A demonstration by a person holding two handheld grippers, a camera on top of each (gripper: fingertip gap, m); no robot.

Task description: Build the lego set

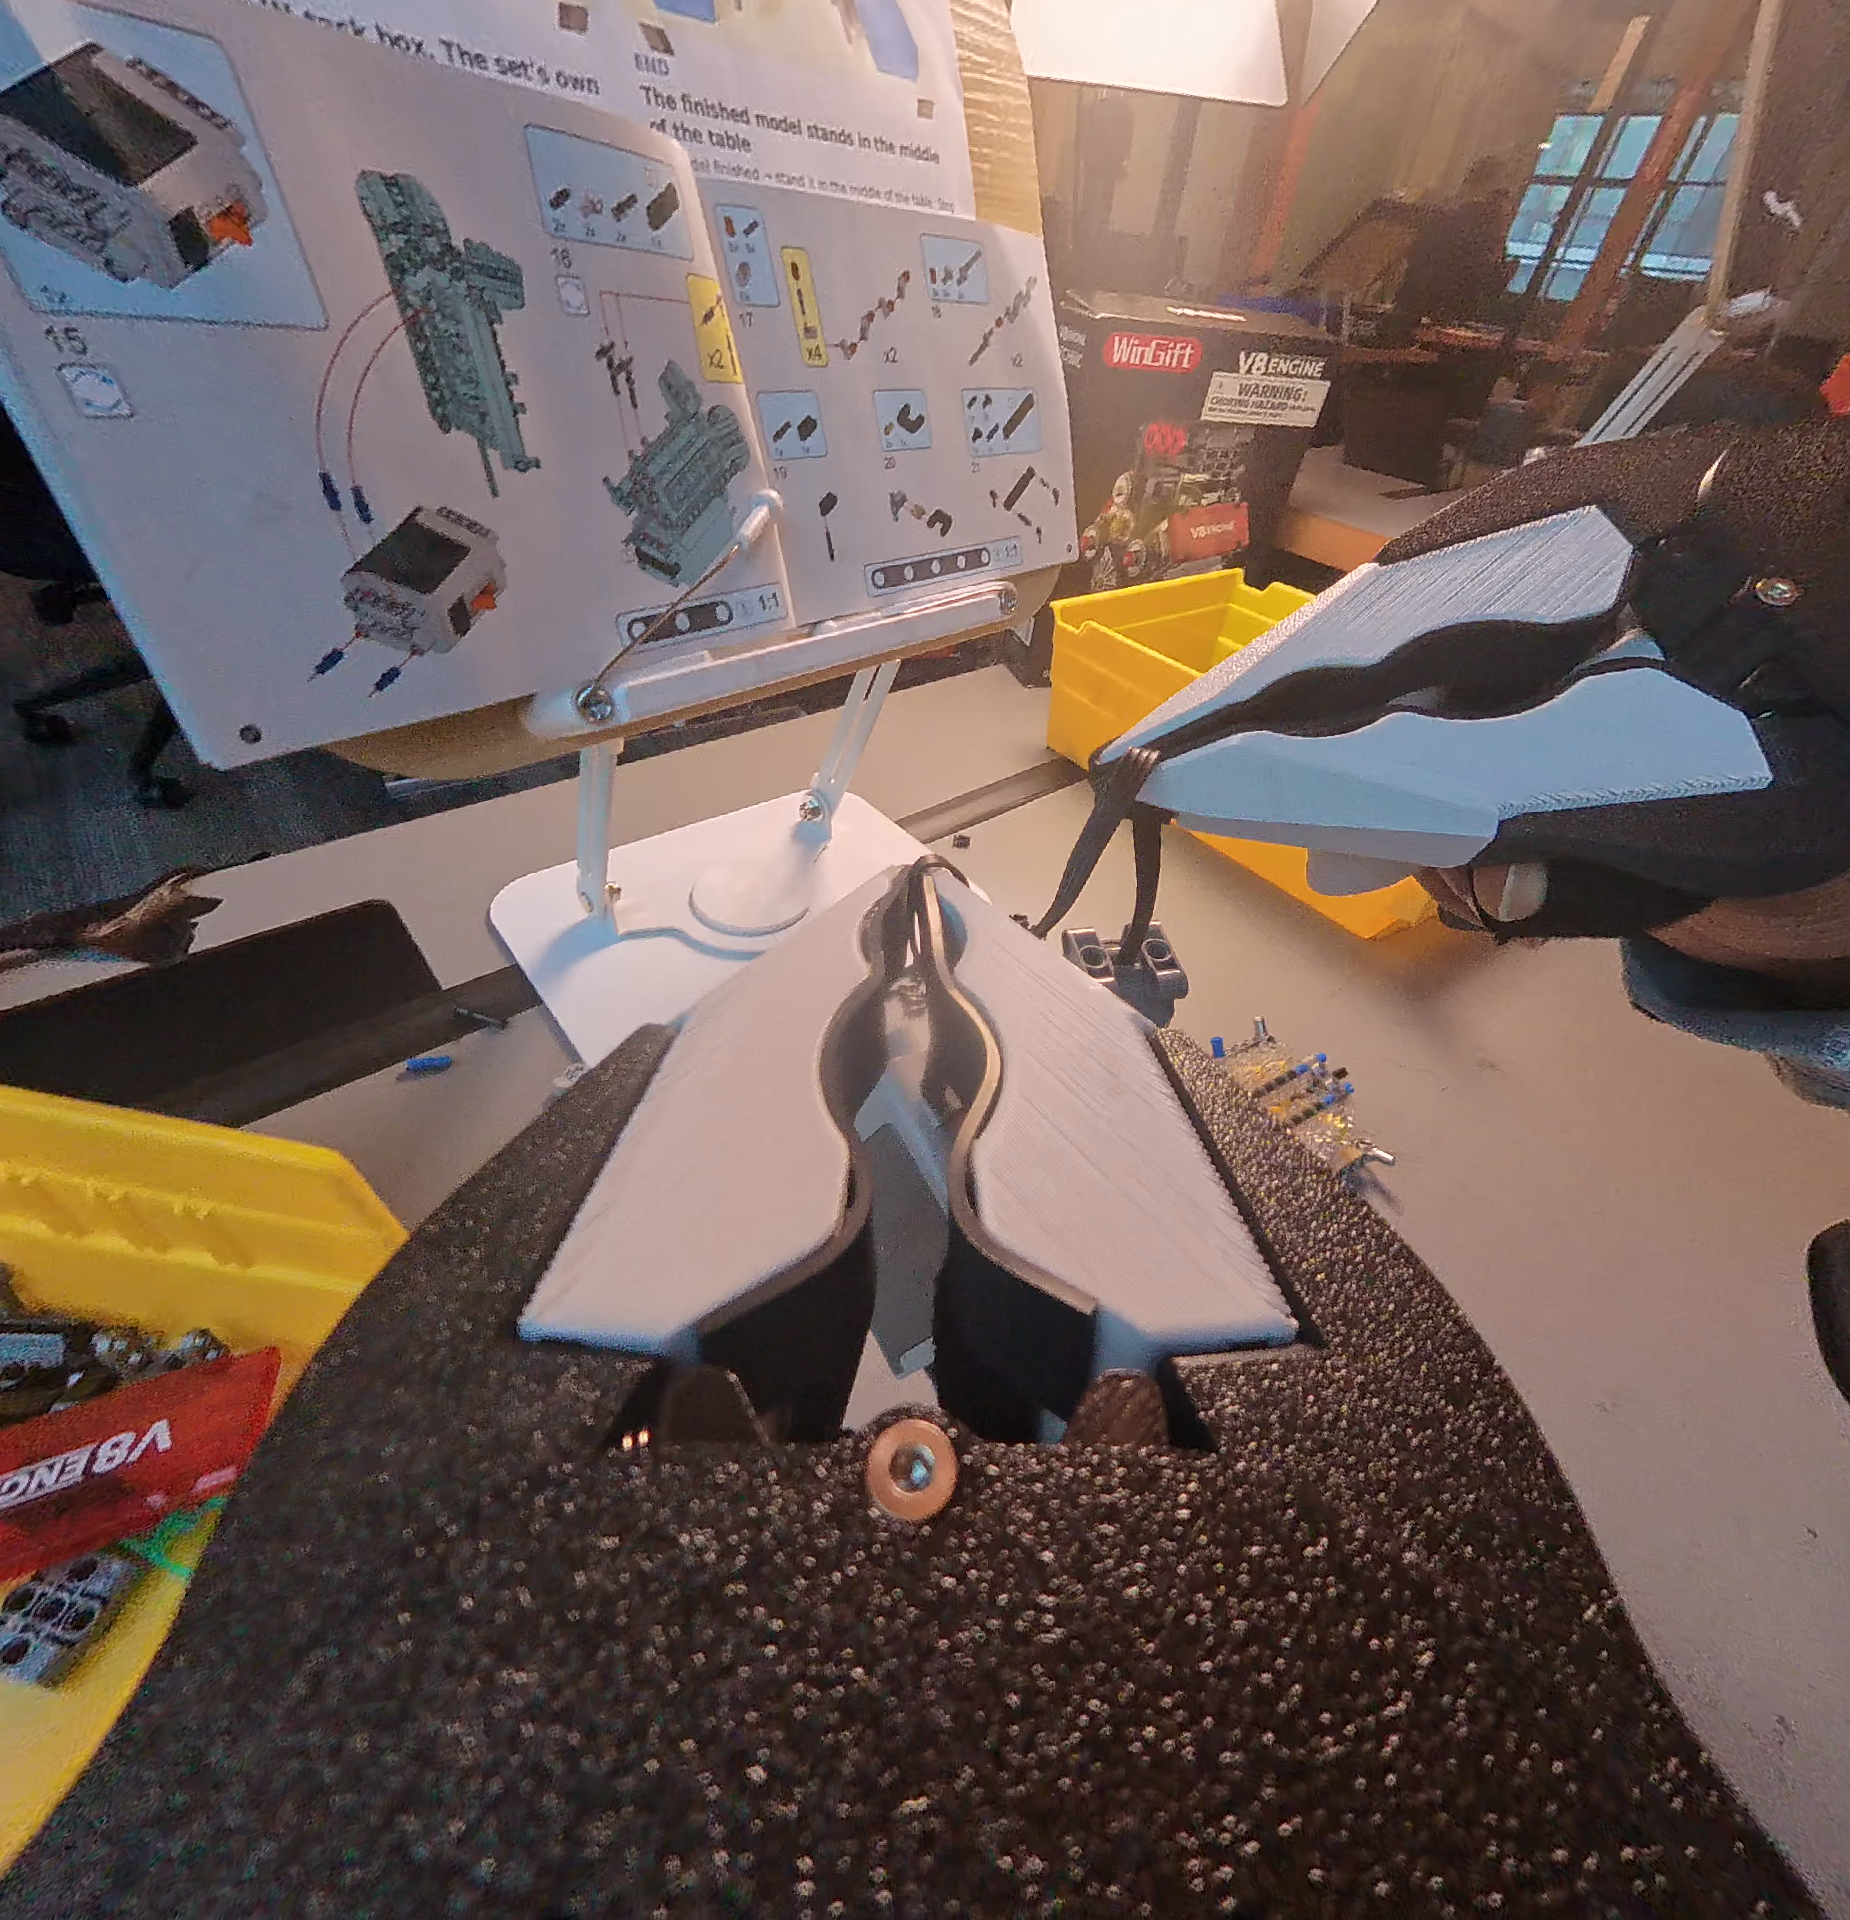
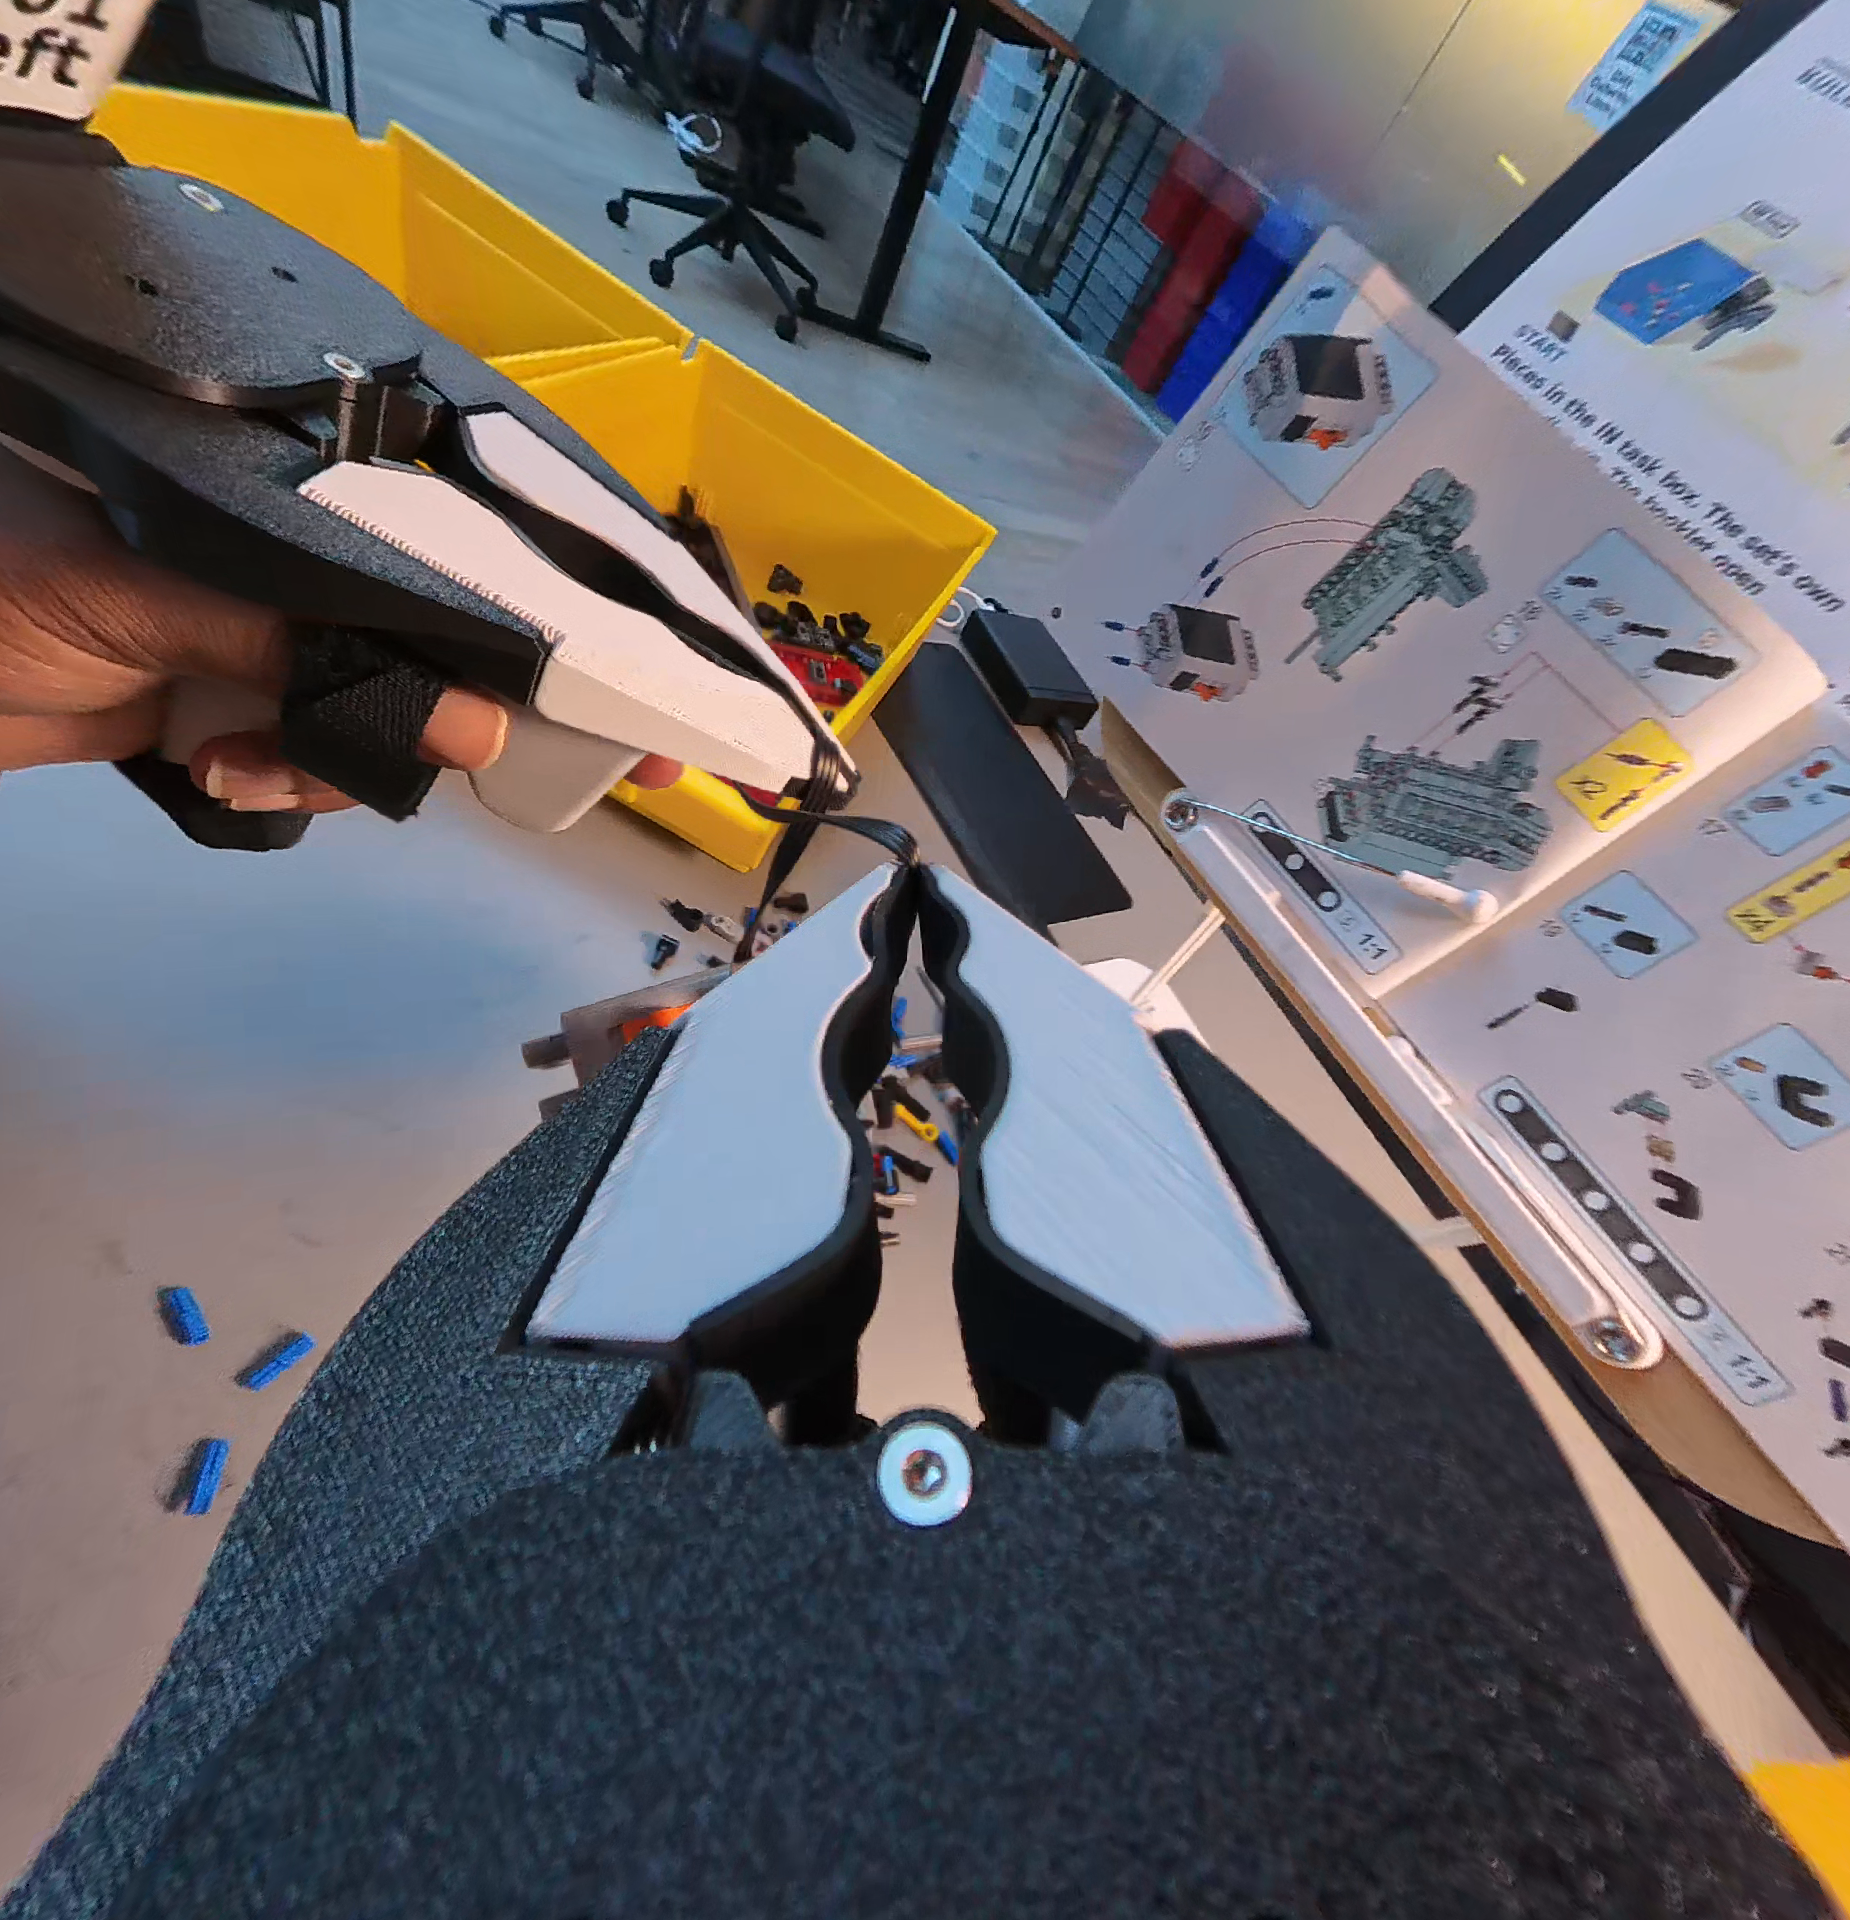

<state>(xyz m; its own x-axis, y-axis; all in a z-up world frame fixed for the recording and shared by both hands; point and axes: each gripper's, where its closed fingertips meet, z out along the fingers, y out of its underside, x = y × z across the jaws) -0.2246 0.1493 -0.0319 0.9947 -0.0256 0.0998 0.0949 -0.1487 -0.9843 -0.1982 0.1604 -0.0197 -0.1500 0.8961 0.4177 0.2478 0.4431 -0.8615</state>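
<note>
A thin black cable [image 2: 843, 821] is running between the two grippers, held above the table [image 2: 90, 1039]. The right gripper [image 2: 913, 871] is pinching one part of it with its tips pressed together, the cable leaving the tips toward 10 o'clock in the right wrist view. The left gripper [image 2: 833, 774], sitting at 10 o'clock from the right one there, is clamping the same cable at its own closed tips, with a person's hand [image 2: 173, 665] wrapping its grip. In the left wrist view the left gripper [image 1: 921, 878] is showing black strands caught between its shut fingers, and the right gripper [image 1: 1113, 764] is lying at 2 o'clock with loops of the cable [image 1: 1097, 862] hanging from its tips toward a dark beam piece [image 1: 1129, 951] on the table [image 1: 1523, 1195].

Just beyond the tips, a white stand [image 1: 630, 914] is carrying an open instruction booklet [image 1: 505, 395], filling the 11 o'clock part of the left wrist view and the 2 o'clock part of the right wrist view. A yellow bin [image 1: 1139, 644] is sitting at 2 o'clock behind the right gripper; another yellow bin [image 1: 173, 1226] with a red packet [image 1: 110, 1455] is lying at 8 o'clock. Small blue pins [image 2: 235, 1371] are scattering over the table at 8 o'clock in the right wrist view, and mixed small parts [image 2: 905, 1132] are showing between the right fingers. A dark printed box [image 1: 1191, 436] is standing behind the stand.
</note>
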